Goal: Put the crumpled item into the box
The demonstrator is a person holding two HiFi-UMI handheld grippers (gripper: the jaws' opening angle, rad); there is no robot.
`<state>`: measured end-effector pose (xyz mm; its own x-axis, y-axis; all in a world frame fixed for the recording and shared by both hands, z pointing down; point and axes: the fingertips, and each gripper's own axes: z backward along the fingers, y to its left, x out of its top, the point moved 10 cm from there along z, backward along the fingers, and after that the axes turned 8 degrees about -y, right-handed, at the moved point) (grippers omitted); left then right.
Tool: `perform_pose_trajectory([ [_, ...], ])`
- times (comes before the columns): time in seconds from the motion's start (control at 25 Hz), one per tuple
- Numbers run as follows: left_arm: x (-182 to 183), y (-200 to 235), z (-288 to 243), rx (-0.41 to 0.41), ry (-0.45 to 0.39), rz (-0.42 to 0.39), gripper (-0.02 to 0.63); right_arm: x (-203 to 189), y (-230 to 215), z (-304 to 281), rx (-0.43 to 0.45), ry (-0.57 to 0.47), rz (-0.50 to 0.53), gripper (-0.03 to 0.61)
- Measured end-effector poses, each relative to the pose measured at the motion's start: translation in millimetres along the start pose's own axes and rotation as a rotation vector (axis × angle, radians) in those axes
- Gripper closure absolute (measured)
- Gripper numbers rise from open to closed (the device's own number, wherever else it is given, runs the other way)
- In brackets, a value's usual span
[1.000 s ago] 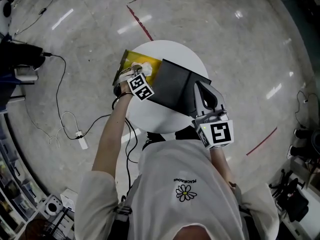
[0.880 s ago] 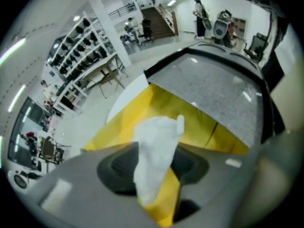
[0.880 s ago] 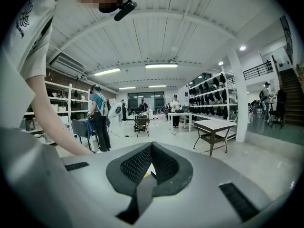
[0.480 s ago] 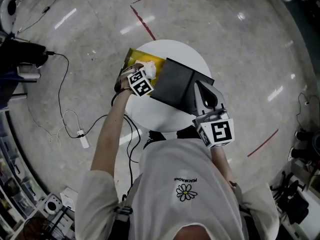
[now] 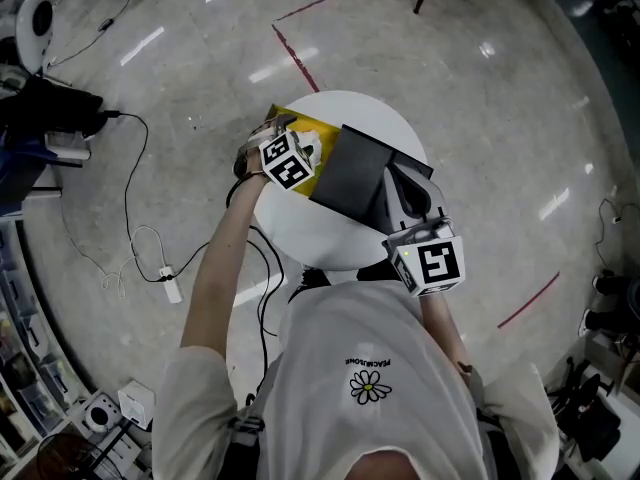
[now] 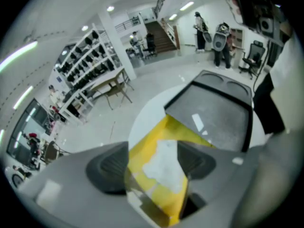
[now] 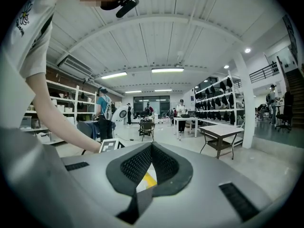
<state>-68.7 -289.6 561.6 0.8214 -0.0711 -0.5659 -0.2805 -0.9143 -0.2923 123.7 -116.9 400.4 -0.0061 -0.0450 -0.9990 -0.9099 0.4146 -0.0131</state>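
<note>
On the round white table (image 5: 300, 230) stands a yellow box (image 5: 318, 128) with its black lid (image 5: 355, 173) swung open to the right. A crumpled white item (image 6: 161, 167) lies inside the yellow box (image 6: 164, 129). My left gripper (image 6: 154, 163) hangs right over it; its jaws are opening, the pads stand clear of the item on either side. In the head view the left gripper (image 5: 283, 148) covers most of the item (image 5: 306, 154). My right gripper (image 5: 405, 178) is shut on the lid's right edge and holds it open; its pads (image 7: 164, 163) meet at the tip.
The table is small, with its rim close all round the box. My torso stands against the table's near edge. A cable and power strip (image 5: 165, 283) lie on the floor at the left. Red tape lines (image 5: 295, 56) mark the floor beyond the table.
The left gripper has shifted a little farther over the yellow box and its jaws have spread. The white item now sits in the box. The right gripper has stayed on the lid.
</note>
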Motion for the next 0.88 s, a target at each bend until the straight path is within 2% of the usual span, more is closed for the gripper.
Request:
perform_pose_trajectory([
  [0.16, 29.3, 34.3, 34.2, 0.119, -0.088, -0.016, 0.315, 8.0, 4.5, -9.0, 0.025, -0.031, 0.017, 0.577],
  [0.24, 42.4, 49.0, 56.5, 0.205, -0.145, -0.026, 0.355, 13.3, 6.8, -14.3, 0.035, -0.038, 0.028, 0.577],
  [0.32, 53.7, 61.7, 83.5, 0.311, -0.221, -0.001, 0.432, 19.0, 10.4, -21.3, 0.061, -0.057, 0.045, 0.577],
  [0.44, 63.5, 71.9, 126.4, 0.476, -0.355, 0.088, 0.564, 27.1, 19.2, -31.2, 0.123, -0.111, 0.092, 0.577],
  [0.52, 65.1, 70.7, 152.9, 0.575, -0.434, 0.13, 0.609, 31.4, 24.7, -36.5, 0.146, -0.127, 0.114, 0.577],
  [0.68, 65.4, 49.5, 199.5, 0.705, -0.576, 0.212, 0.612, 31.9, 31.1, -43.4, 0.156, -0.119, 0.123, 0.577],
  [0.88, 53.1, 1.7, 247.9, 0.826, -0.74, 0.424, 0.612, 31.3, 38.8, -47.2, 0.172, -0.104, 0.131, 0.577],
])
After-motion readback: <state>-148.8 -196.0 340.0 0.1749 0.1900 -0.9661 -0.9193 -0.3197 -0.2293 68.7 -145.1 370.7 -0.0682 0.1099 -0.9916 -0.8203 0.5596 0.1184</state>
